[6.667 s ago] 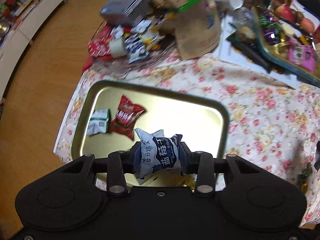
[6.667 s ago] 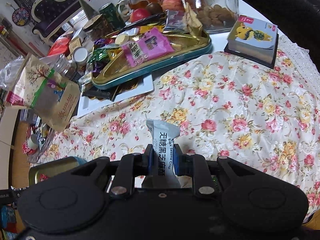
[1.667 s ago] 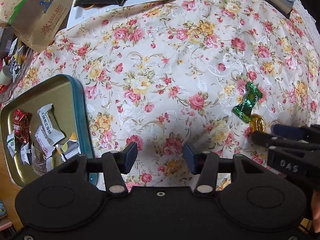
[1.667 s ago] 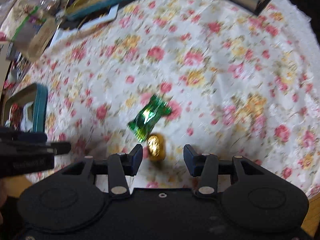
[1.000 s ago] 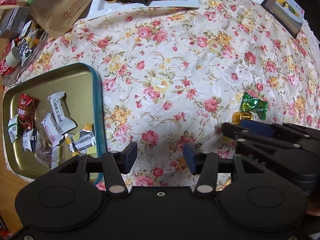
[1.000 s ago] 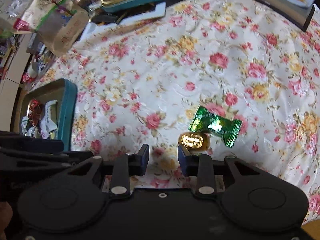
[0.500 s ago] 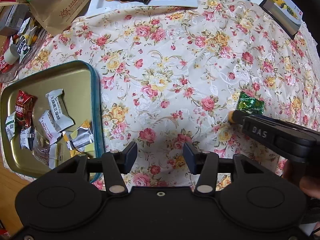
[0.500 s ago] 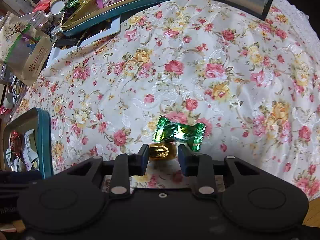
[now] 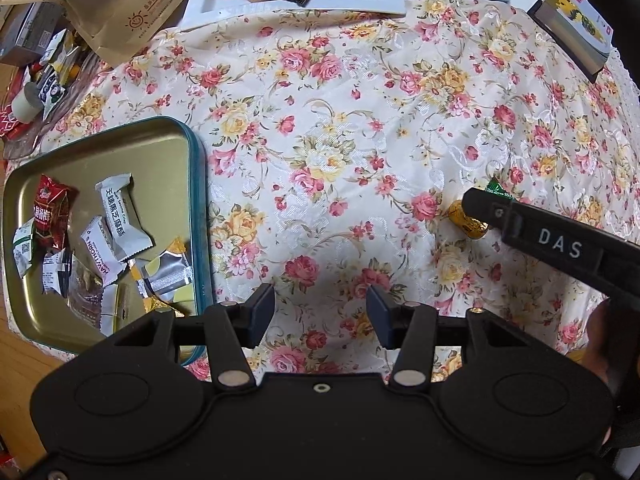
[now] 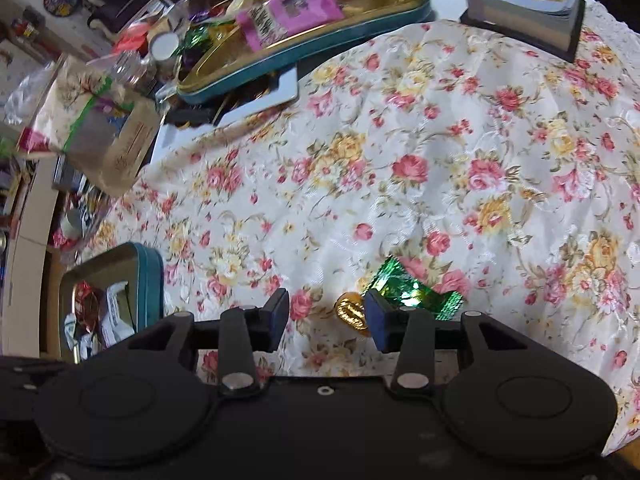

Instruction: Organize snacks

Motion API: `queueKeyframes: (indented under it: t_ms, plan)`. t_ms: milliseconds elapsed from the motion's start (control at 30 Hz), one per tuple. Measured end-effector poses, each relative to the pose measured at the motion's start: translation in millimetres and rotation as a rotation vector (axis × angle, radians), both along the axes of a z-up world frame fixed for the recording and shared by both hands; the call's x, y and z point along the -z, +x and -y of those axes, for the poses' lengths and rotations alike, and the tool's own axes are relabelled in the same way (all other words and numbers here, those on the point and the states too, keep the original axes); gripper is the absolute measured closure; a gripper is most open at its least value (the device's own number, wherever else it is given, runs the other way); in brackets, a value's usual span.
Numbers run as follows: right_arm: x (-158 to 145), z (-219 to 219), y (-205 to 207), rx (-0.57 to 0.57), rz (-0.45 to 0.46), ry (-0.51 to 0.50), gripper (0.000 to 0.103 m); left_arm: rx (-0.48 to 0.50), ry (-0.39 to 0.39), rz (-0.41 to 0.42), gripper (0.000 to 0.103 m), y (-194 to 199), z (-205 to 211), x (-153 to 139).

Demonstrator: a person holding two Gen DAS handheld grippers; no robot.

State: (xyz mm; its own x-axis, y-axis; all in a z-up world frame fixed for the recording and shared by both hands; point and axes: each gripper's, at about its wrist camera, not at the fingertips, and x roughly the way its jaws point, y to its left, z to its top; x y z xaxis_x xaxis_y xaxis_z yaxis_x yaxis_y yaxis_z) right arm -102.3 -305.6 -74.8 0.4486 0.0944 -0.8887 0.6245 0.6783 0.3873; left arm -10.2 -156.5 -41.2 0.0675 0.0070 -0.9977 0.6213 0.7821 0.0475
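Observation:
A gold foil candy (image 10: 352, 314) lies on the floral tablecloth (image 10: 440, 140) between the jaws of my right gripper (image 10: 326, 314), close to the right finger. The jaws are opening and the left pad stands apart from the candy. A green foil candy (image 10: 416, 288) lies just beyond it. In the left wrist view the gold foil candy (image 9: 466, 222) shows beside the right gripper's finger (image 9: 492, 212). My left gripper (image 9: 320, 312) points straight down at bare cloth, open and holding nothing. To its left, a gold tin tray (image 9: 198, 200) with a teal rim holds several wrapped snacks.
At the back stands a bigger gold tin (image 10: 320, 44) with a pink packet and candies. A box of cards (image 10: 528, 4) sits back right, and a brown paper bag (image 9: 132, 12) and loose packets back left. The table's edge runs along the left, by the tray.
The right gripper's jaws have widened and rolled a little, and the gold candy now sits between them by the right finger. The left gripper has kept still.

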Motion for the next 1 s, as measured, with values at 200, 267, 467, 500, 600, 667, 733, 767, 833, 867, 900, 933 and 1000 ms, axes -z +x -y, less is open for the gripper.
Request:
queueKeyframes:
  t_ms: [200, 267, 467, 500, 600, 667, 733, 767, 833, 867, 900, 933, 1000]
  plan:
    - [0, 2, 1, -0.04, -0.047, -0.085, 0.059, 0.013, 0.008, -0.008, 0.047, -2, 2, 3]
    - [8, 6, -1, -0.033, -0.064, -0.043, 0.059, 0.01, 0.008, -0.01, 0.047, -1, 2, 3]
    - [25, 16, -15, -0.019, -0.131, 0.077, 0.069, -0.006, 0.004, -0.014, 0.047, 3, 2, 2]
    - [24, 15, -16, -0.049, -0.135, 0.056, 0.079, -0.007, 0.004, -0.015, 0.047, 3, 2, 2]
    - [21, 13, -18, -0.112, -0.171, -0.021, 0.092, 0.0, 0.007, -0.018, 0.047, 1, 7, 4]
    - [21, 17, -20, -0.121, -0.191, -0.044, 0.094, 0.011, 0.011, -0.017, 0.047, -1, 10, 5]
    - [21, 24, -24, -0.109, -0.21, -0.057, 0.098, 0.022, 0.016, -0.015, 0.047, -3, 13, 7]
    - [21, 26, -25, -0.106, -0.218, -0.069, 0.101, 0.025, 0.019, -0.015, 0.047, -3, 14, 7]
    - [21, 32, -29, -0.092, -0.232, -0.09, 0.103, 0.026, 0.025, -0.015, 0.047, -4, 15, 9]
    - [20, 37, -33, -0.084, -0.238, -0.096, 0.103, 0.025, 0.027, -0.015, 0.047, -3, 15, 10]
    - [19, 41, -36, -0.074, -0.244, -0.108, 0.103, 0.023, 0.028, -0.014, 0.047, -3, 15, 10]
    - [18, 43, -37, -0.069, -0.251, -0.126, 0.103, 0.021, 0.029, -0.014, 0.047, -2, 15, 10]
    - [17, 45, -40, -0.071, -0.267, -0.174, 0.103, 0.018, 0.03, -0.012, 0.047, -2, 15, 10]
